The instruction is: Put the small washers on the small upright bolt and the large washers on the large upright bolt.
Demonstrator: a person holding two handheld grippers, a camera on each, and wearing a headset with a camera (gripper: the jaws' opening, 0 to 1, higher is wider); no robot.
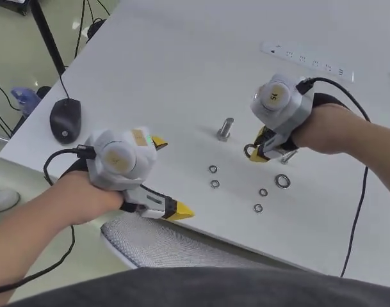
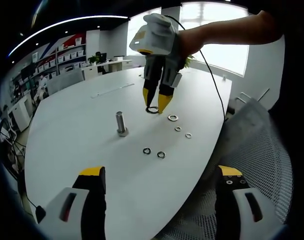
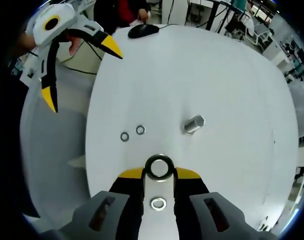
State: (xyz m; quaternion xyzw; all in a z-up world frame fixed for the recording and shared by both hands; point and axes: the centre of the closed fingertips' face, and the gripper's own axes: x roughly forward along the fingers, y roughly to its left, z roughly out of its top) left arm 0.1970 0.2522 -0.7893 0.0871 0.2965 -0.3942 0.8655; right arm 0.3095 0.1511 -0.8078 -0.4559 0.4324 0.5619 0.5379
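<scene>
Left gripper [image 1: 172,176] is held idle at lower left of the head view, jaws wide apart, kept clear of the work. Small washers [image 1: 212,169] lie loose mid-table. Right gripper [image 3: 159,173] is clamped edge-on on a large washer [image 3: 159,159], hole left free for threading. Large bolt [image 1: 225,130] stands bare just beyond. Small bolt [image 1: 289,154] is possibly glimpsed behind that gripper.

Black mouse [image 1: 65,120], white power strip [image 1: 308,61], grey mesh chair [image 1: 156,246], white table [image 1: 169,57]
</scene>
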